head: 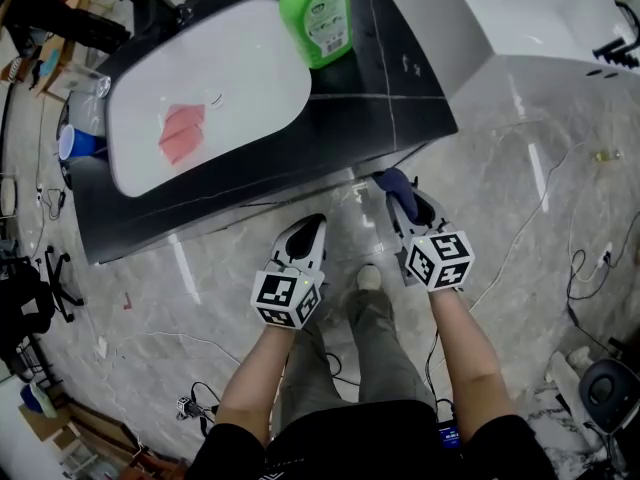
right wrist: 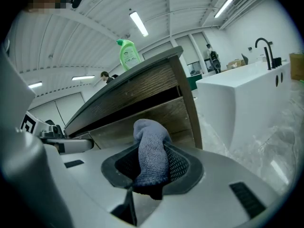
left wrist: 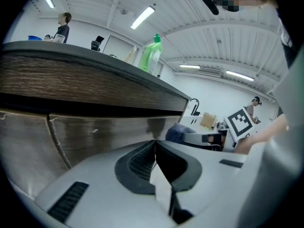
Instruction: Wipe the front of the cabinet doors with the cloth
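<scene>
Right tongs (right wrist: 151, 172) are clamped on a grey-blue cloth (right wrist: 152, 151). A bunched fold stands up out of the jaws, and a short tail hangs below them. Left tongs (left wrist: 155, 161) are pressed fully together with nothing between them.

Both sets point at the front of the cabinet (right wrist: 142, 113). The left tongs are before the middle of it and the right tongs are by its right corner. The cloth sits just in front of the wood-grain door (right wrist: 164, 120), close under the dark table (head: 390, 88) that caps the cabinet. Whether cloth and door are actually touching cannot be told. A green bottle (head: 318, 13) stands on the table, toward the back of the cabinet.

Wiping looks about to begin, and several things could go wrong:
- **Cloth pulling free:** only a narrow fold is pinched, so drag across the cabinet front may work the cloth out of the jaws.
- **Scraped door:** the wad rides high, so a flat approach could bring the hard jaw tips against the door before the fabric.
- **Missed panel:** a stroke that starts this near the cabinet's right corner may slide off the edge and leave that side unwiped.
- **Idle tongs bumping:** the empty left tongs hover near the cabinet front and could knock it during a wide sweep.
</scene>
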### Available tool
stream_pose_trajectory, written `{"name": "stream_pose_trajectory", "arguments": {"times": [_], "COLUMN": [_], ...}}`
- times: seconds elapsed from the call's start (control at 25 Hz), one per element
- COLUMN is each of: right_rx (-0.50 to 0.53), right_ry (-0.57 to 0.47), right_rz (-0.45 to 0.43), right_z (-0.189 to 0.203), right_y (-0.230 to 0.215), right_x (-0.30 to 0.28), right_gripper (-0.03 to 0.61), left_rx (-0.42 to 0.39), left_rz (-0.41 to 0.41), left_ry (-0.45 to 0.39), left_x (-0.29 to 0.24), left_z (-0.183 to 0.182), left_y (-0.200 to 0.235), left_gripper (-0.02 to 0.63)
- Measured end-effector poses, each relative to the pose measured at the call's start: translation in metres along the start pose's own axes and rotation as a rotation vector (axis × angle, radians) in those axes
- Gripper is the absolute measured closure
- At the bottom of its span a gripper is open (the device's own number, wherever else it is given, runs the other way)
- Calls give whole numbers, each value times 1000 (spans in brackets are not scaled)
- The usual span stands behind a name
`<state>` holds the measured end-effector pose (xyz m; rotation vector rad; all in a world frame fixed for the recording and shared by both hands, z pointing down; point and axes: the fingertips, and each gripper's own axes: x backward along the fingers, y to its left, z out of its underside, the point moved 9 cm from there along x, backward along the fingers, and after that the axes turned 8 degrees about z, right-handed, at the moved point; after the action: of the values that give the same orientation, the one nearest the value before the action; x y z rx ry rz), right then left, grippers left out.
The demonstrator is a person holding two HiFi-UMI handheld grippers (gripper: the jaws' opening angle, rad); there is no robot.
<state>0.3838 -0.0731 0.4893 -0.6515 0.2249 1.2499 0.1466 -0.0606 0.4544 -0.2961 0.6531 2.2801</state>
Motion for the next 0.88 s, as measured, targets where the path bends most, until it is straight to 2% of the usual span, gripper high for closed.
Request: {"name": "stream_pose_trajectory", "arguments": {"times": [0.2, 0.48, 0.88], "right_rx": [2, 71, 112], "right_ry": [28, 76, 122], "right_rz": [-61, -188, -278], "right_z": [21, 47, 79], "right_y": [45, 120, 194], "right_x": [-6, -21, -57], "right_gripper": [465, 465, 465], "left_rx": [12, 38, 61], "left_rz": [-49, -126, -211], "left_ry": [-17, -33, -38], "left_x": [31, 84, 152], "left_z": [6, 26, 54], "left_y": [23, 54, 94], "left_gripper": [607, 607, 607]}}
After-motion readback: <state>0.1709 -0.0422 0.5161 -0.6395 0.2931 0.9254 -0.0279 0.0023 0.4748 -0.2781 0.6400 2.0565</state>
